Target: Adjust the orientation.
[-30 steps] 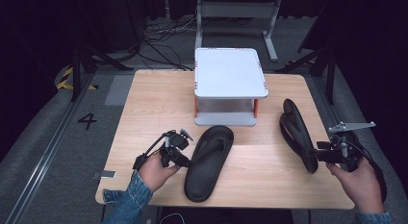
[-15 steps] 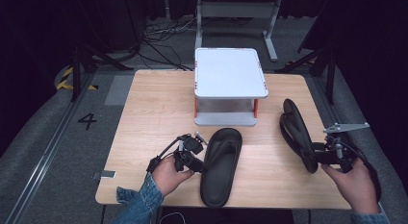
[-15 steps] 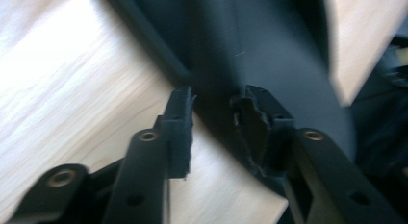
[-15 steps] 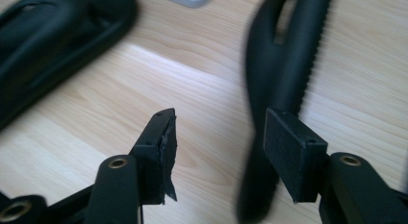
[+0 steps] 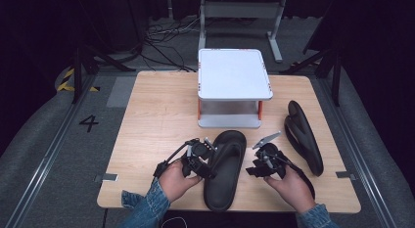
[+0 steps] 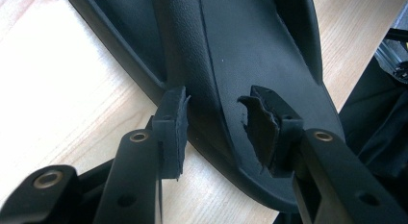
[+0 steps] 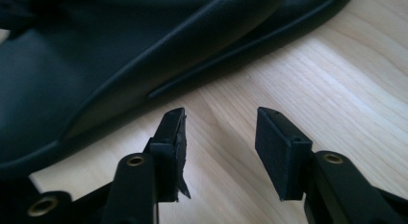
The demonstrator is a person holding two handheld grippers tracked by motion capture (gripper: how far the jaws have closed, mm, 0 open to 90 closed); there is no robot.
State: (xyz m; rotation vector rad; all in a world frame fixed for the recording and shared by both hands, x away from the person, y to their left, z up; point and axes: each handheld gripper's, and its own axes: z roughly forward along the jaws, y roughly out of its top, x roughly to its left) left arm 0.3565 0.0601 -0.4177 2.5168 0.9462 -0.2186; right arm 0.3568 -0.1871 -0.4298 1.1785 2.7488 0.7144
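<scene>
A black slipper (image 5: 225, 169) lies lengthwise at the table's front middle. Its mate (image 5: 304, 136) lies near the right edge. My left gripper (image 5: 204, 157) is at the near slipper's left side. In the left gripper view that gripper (image 6: 219, 123) is open, its pads spread over the slipper's (image 6: 250, 46) rim with a gap on both sides. My right gripper (image 5: 258, 164) is just right of the same slipper. In the right gripper view it (image 7: 223, 137) is open above bare wood, with the slipper's edge (image 7: 96, 65) just beyond its tips.
A white two-level stand (image 5: 234, 74) with orange posts sits at the table's (image 5: 156, 115) back middle, right behind the near slipper's toe. Metal frames and cables are on the floor beyond the table.
The near slipper has shifted right and straightened along with my left hand. My right hand has left the far slipper and moved left to the near slipper's right side.
</scene>
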